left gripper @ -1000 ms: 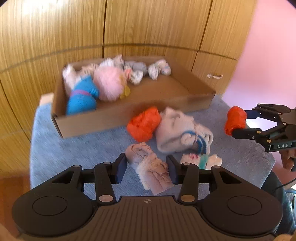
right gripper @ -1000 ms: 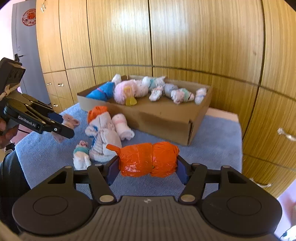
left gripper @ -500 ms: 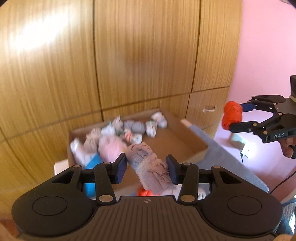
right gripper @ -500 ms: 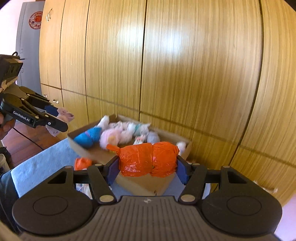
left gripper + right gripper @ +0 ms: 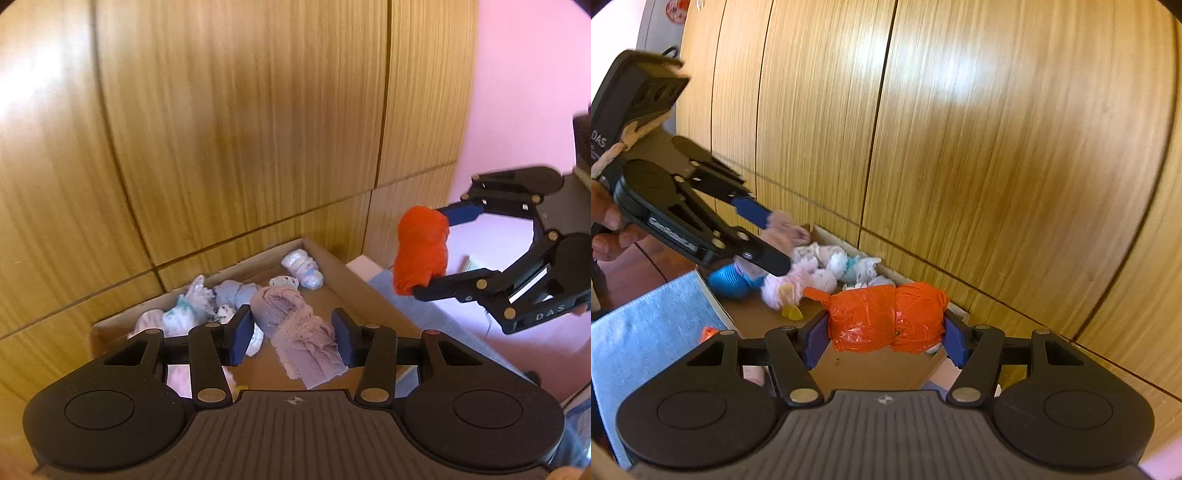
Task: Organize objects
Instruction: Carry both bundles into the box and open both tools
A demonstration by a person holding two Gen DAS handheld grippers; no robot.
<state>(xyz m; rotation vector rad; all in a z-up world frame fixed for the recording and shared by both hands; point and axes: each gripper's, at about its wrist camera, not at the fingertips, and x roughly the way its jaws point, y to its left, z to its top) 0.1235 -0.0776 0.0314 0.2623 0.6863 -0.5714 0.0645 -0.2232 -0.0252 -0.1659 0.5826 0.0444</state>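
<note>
At the bottom centre of the left wrist view, the left gripper [image 5: 293, 334] pinches a pale pink rolled sock [image 5: 299, 334] between its blue pads [image 5: 242, 334]; the roll runs on a slant, its loose end hanging toward the lower right of the gap. It hangs above the cardboard box [image 5: 365, 295], which fills the lower middle of the frame.

At the bottom centre of the right wrist view, the right gripper [image 5: 884, 332] clamps an orange bundle [image 5: 886, 317] crosswise, its knotted tail sticking out to the left. It too is above the box floor.

Farther in, the box holds a row of rolled socks: white and pale blue ones [image 5: 303, 267] along the back wall, a fluffy pink one [image 5: 798, 280] with a yellow piece [image 5: 792, 313] just beside it, and a blue one [image 5: 729, 282] at the left end in the right wrist view. A blue cloth [image 5: 646, 321] lies under the box at lower left, with a bit of a second orange thing [image 5: 708, 334] showing on it.

Wooden cabinet doors [image 5: 240, 129] fill the background, with a pink wall [image 5: 528, 92] at upper right of the left wrist view.
</note>
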